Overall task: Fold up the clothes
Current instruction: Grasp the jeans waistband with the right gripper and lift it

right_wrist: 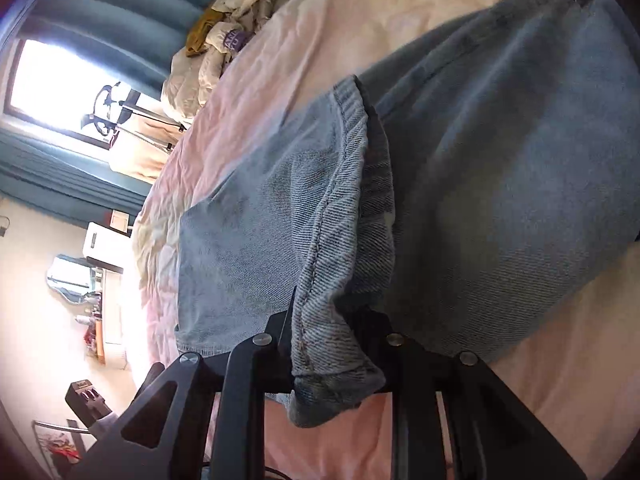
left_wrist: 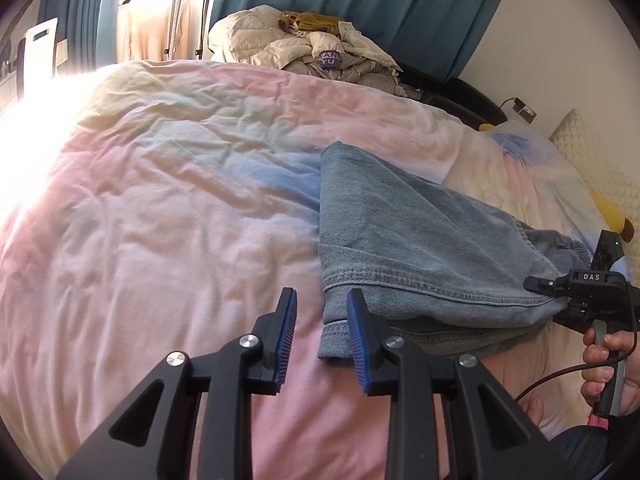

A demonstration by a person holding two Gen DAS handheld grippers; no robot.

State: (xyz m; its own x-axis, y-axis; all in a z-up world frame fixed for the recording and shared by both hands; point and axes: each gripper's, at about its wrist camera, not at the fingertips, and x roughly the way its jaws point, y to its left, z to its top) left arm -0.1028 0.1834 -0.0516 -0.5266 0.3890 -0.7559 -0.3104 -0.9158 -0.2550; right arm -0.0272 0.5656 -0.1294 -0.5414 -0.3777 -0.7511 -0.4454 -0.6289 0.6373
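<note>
Bedroom, teal curtains [left_wrist: 360, 4] at the window; a bed with a pastel pink duvet [left_wrist: 160, 200] carries the work. A heap of cream bedding and clothes [left_wrist: 304, 52] sits at the far edge, well apart from the task.

Task item: a pair of light blue denim jeans [left_wrist: 400, 232], lying partly folded on the duvet. In the left wrist view the long axis runs from a far corner near the middle of the bed toward the near right, where the fabric ends at the right-hand tool. A hemmed edge lies nearest the camera.

Left gripper [left_wrist: 322, 336]: jaws released, nothing between the blue pads. The near hem corner of the jeans lies just beside the right-side pad, slightly ahead and to the right of the gap.

Right gripper [right_wrist: 328, 344]: jaws clenched on a bunched hem edge of the denim, the fabric running away from it across the bed. The person's right hand [left_wrist: 604, 364] holds the handle.

Judgement: the left gripper is nearer the free corner; a short shift rightward and forward would bring that hem between its jaws.
</note>
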